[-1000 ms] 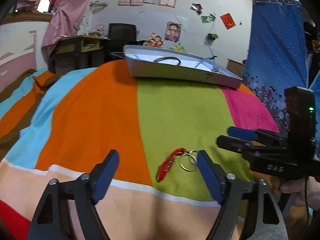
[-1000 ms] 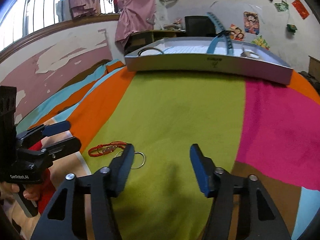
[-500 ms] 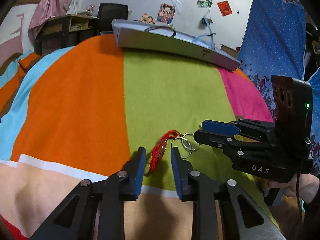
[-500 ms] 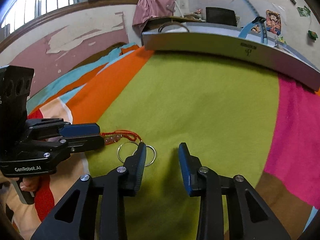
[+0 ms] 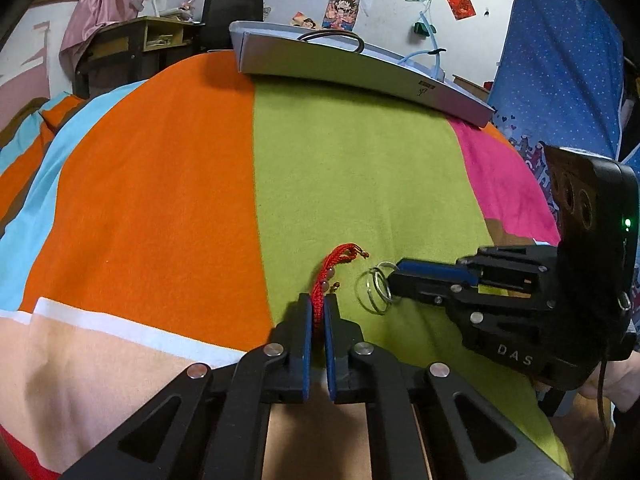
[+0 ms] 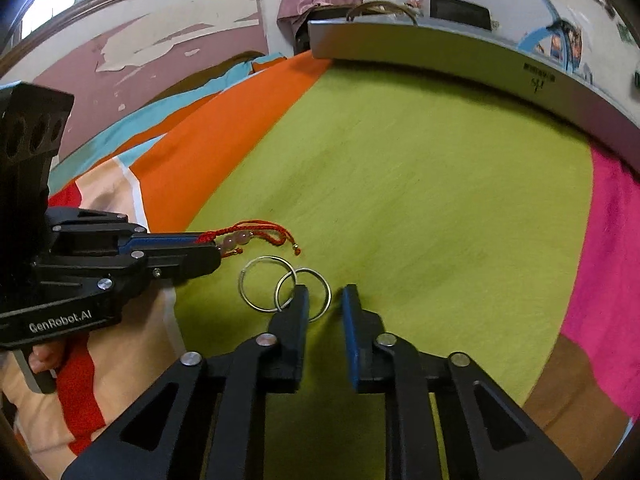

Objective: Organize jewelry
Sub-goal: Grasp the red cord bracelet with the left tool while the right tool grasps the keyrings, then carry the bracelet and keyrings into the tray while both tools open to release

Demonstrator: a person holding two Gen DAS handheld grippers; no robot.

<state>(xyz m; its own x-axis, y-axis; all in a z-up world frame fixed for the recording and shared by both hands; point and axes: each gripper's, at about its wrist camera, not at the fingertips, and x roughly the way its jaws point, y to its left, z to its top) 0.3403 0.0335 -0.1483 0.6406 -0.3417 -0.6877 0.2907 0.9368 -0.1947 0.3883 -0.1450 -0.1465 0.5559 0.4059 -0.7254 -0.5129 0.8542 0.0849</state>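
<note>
A red braided bracelet [image 5: 332, 270] with pale beads lies on the green stripe of the striped blanket [image 5: 352, 184]. My left gripper [image 5: 318, 312] is shut on its near end; it also shows in the right wrist view [image 6: 212, 250], with the bracelet [image 6: 252, 236] sticking out of its tips. Two linked silver rings [image 6: 280, 292] lie just right of the bracelet. My right gripper [image 6: 324, 300] is partly open, with its left finger over the right ring and its right finger beyond it. In the left wrist view the right gripper [image 5: 394, 280] touches the rings [image 5: 374, 290].
A long grey tray [image 5: 360, 70] stands at the far edge of the blanket, holding a dark bangle [image 5: 334, 38] and a light blue item [image 5: 428, 56]. The tray also shows in the right wrist view [image 6: 460, 64]. A desk and chair stand behind it.
My left gripper has closed from wide open onto the red bracelet. My right gripper has moved in to the rings and narrowed its opening around one of them.
</note>
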